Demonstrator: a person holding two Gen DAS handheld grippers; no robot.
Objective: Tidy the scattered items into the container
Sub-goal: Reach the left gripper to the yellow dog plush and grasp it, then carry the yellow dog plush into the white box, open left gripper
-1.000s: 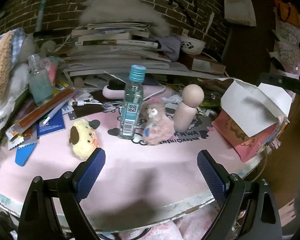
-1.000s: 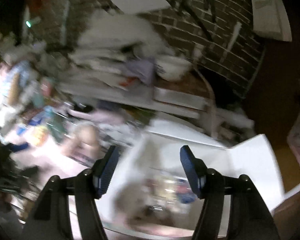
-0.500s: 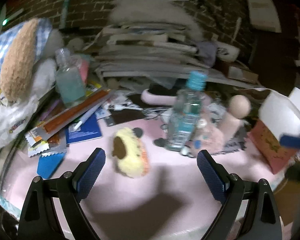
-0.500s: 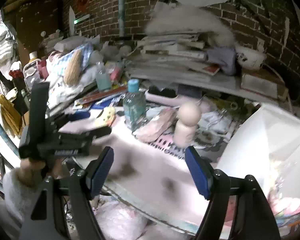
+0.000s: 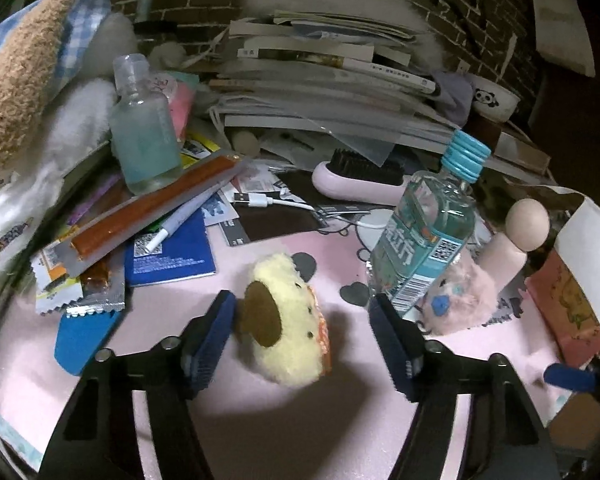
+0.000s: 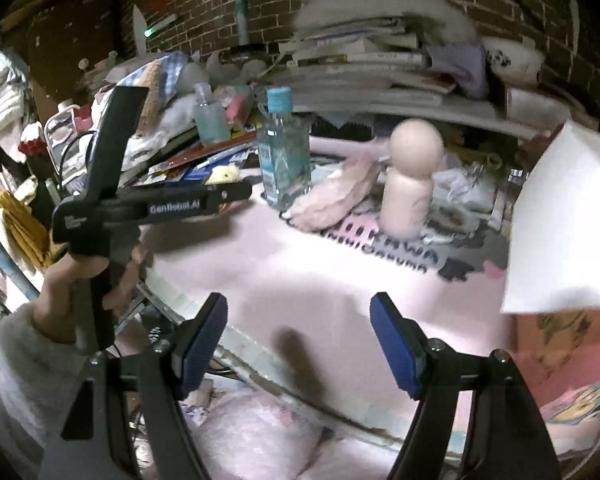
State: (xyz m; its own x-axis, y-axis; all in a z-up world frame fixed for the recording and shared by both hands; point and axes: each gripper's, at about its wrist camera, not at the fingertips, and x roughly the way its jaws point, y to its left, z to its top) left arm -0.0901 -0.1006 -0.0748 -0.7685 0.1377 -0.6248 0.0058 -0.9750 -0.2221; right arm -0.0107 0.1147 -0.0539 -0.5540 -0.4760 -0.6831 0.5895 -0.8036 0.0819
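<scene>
The left gripper (image 5: 300, 320) is down low over the pink desk (image 5: 340, 420), and the yellow plush toy (image 5: 286, 318) lies right between its fingers (image 5: 214, 332). Those fingers have just been closing in; the left pad sits just beside the plush's brown ear, while the right pad stands clear of it, so nothing is gripped. Just past the right finger stands the clear bottle with the blue cap (image 5: 428, 240), with a pink fluffy plush (image 5: 460, 300) lying against its base and a wooden peg doll (image 5: 516, 240) upright behind that. At the far right edge is the pink container (image 5: 568, 304) with its white flap (image 5: 588, 260) standing up.

From the right wrist view, the right gripper (image 6: 296, 344) hovers over the near edge of the desk, fingers partly apart and empty, having just opened wider. To its left a hand (image 6: 84, 284) in a fluffy white sleeve holds the other gripper, reaching in toward the yellow plush. The container's white flap fills the right side.
</scene>
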